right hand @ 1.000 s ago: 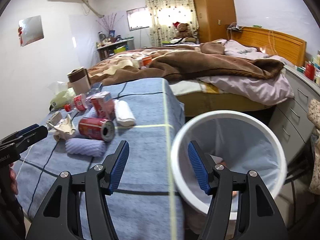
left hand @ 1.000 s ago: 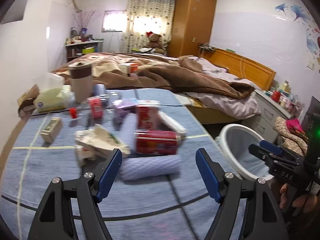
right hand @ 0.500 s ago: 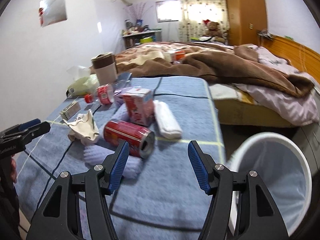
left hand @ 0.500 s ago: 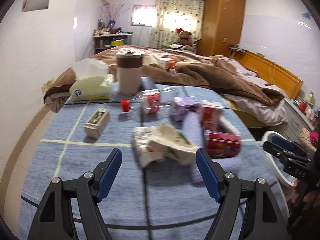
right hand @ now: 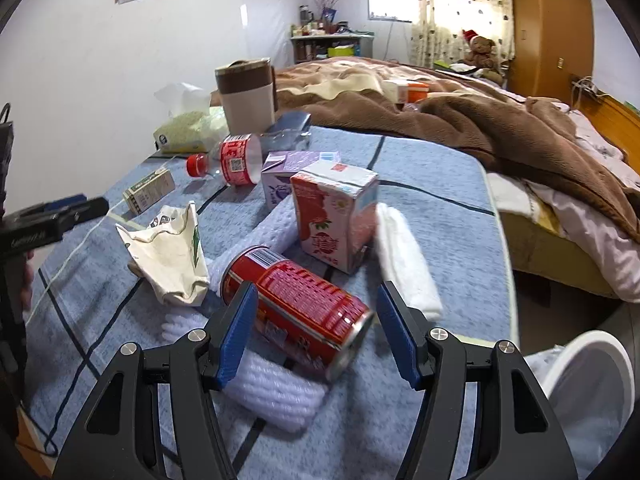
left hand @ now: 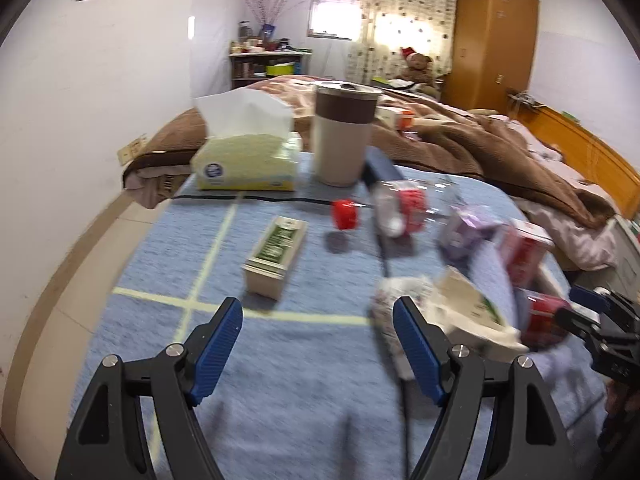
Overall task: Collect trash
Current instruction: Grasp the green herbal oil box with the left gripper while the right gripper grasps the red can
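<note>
Right gripper jaws wide, straddling red can: light, stiff, slippery, rolls; best gripped mid-body. Left gripper jaws wide, empty.

blur: plastic bottle, purple carton | cut off: white bin at lower-right edge

Tissue box and brown-banded tumbler side by side at desk's far edge. Brown blanket over bed; teddy bear by wooden wardrobe.
</note>
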